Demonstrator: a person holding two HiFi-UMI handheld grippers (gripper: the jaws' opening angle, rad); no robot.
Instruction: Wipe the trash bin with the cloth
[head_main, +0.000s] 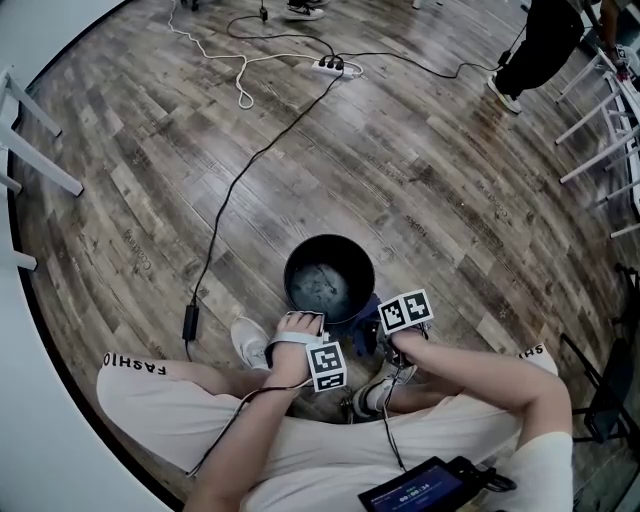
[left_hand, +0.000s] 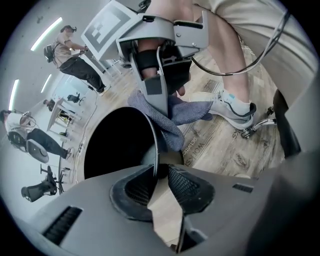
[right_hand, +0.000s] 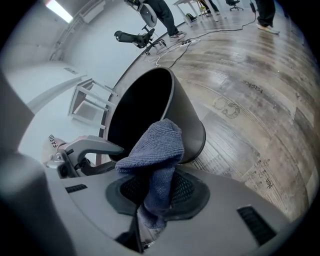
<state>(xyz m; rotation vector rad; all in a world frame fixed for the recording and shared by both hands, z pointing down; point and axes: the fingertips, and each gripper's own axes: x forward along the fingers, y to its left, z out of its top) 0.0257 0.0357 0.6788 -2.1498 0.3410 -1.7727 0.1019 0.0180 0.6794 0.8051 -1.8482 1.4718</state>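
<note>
Head view: the round black trash bin, scuffed grey inside, stands on the wood floor near the person's feet. The left gripper pinches its near rim; the right gripper clamps a blue-grey cloth.

- The low end of the cloth goes out of sight between the jaws of the right tongs.
- The cloth hides part of the trash bin rim just past those tongs.
- In the left gripper view, the bin's inside just past the left tongs is all black.
- Far past both tongs, a person is cut off by the top edge.
</note>
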